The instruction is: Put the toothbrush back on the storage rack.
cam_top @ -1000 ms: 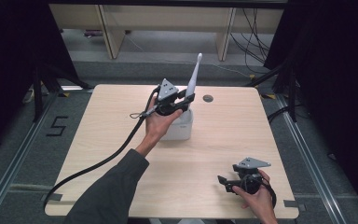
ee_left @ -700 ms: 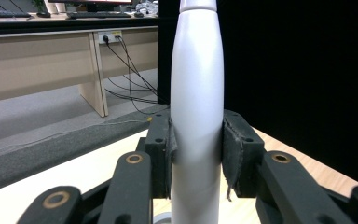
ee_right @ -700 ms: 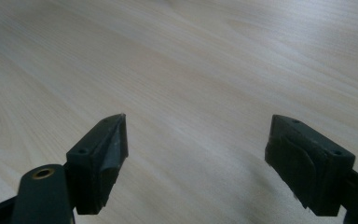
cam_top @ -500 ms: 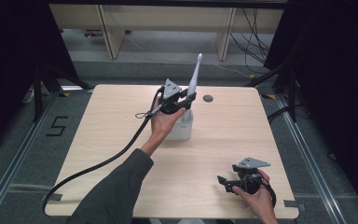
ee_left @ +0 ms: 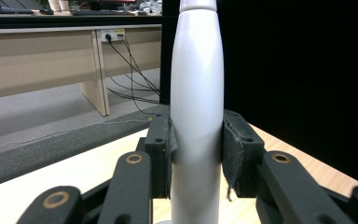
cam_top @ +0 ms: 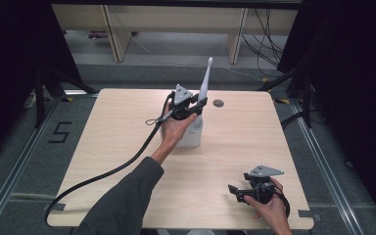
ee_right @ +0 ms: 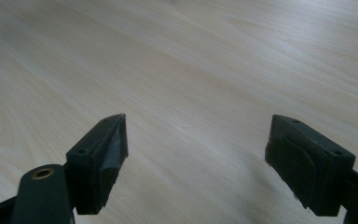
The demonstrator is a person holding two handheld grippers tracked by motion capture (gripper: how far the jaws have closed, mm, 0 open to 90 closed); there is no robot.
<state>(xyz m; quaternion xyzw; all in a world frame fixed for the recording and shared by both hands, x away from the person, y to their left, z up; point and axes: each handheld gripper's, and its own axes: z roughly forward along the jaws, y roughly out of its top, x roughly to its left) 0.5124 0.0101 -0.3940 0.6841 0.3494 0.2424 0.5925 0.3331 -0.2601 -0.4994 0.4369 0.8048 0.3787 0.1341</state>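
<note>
In the high view the tall, tapered white plastic handle (cam_top: pixel 204 85) stands upright in a white cup (cam_top: pixel 192 133) on the pale wooden table (cam_top: pixel 127 122), in the left gripper view it is clamped between the left gripper (ee_left: pixel 196 140) fingers and should be kept vertical, and in the right gripper view the right gripper (ee_right: pixel 196 163) fingers are held apart, idle.

The left gripper (cam_top: pixel 199 104) is black, topped by a grey three-cornered plate, and a thick black cable trails from it across the table; its arms carry brass-coloured rivets and its dark pads (ee_left: pixel 230 149) look frayed at the edges. The right gripper (cam_top: pixel 234 190) is built alike, with small screw holes in its wedge-shaped fingertips (ee_right: pixel 103 161). The person's left arm wears a dark, probably grey, sleeve (cam_top: pixel 122 205).
</note>
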